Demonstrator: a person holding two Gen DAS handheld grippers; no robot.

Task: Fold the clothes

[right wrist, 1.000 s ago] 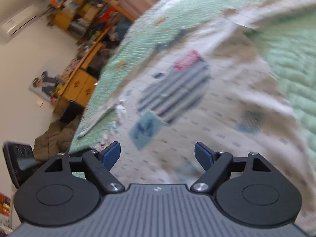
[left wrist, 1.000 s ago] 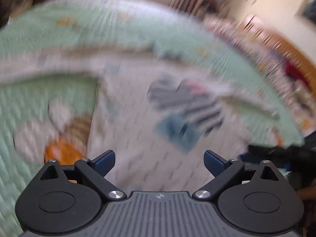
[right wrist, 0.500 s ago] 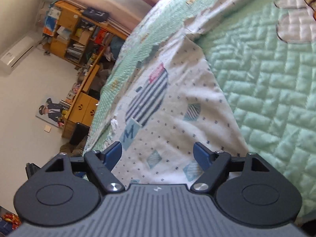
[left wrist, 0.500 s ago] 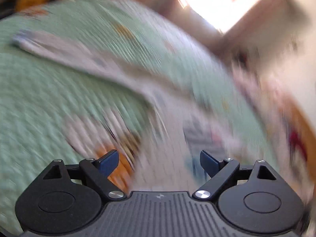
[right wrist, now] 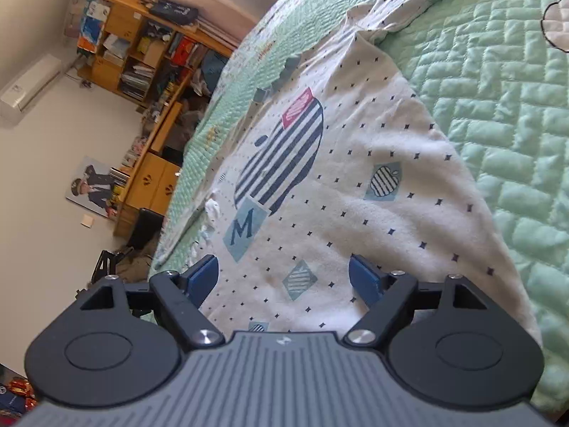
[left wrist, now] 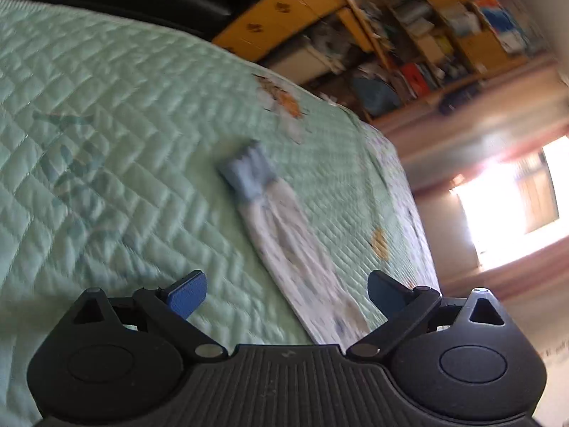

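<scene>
Shirt (right wrist: 355,185) is seen spread flat on the green quilt (right wrist: 515,114) across the centre of the right wrist view, its striped print facing up; no fold is visible yet. One sleeve (left wrist: 295,235) is shown stretched out at mid-frame in the left wrist view. Both the left gripper (left wrist: 286,293) and right gripper (right wrist: 284,274) are held apart, nothing clamped. All folding is judged outstanding.

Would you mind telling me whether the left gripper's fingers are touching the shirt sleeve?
Apart. In the left wrist view the fingers stand open on either side of the sleeve, which lies flat on the green quilt.
</scene>
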